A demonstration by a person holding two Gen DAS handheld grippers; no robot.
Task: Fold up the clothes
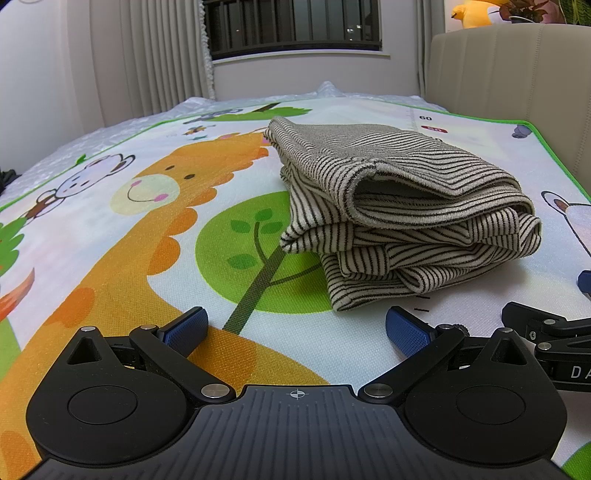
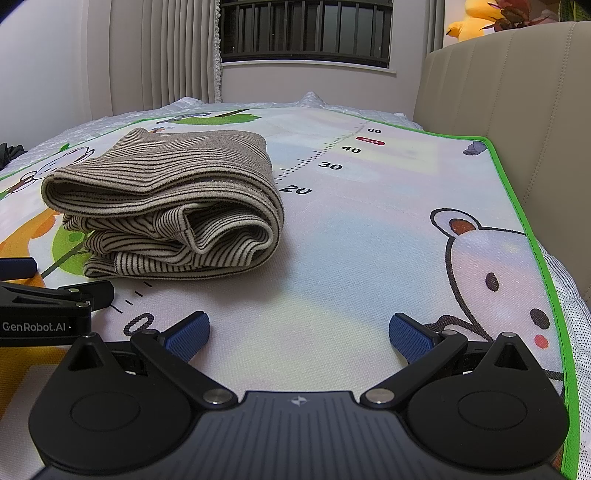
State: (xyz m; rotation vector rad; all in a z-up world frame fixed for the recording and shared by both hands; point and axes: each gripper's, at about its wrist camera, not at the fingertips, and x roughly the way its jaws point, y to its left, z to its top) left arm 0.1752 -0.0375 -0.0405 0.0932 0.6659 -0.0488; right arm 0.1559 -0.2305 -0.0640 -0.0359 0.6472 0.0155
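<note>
A beige garment with thin dark stripes (image 1: 402,218) lies folded in a thick stack on the cartoon play mat (image 1: 147,229). It also shows in the right wrist view (image 2: 166,206), ahead and to the left. My left gripper (image 1: 295,328) is open and empty, low over the mat just in front of the stack. My right gripper (image 2: 299,332) is open and empty, to the right of the stack. Each gripper's body shows at the edge of the other's view.
The mat's green edge (image 2: 517,206) runs along the right, beside a beige padded headboard (image 2: 517,92). White bedding (image 1: 92,136) lies beyond the mat. A curtain and a barred window (image 1: 291,22) stand behind.
</note>
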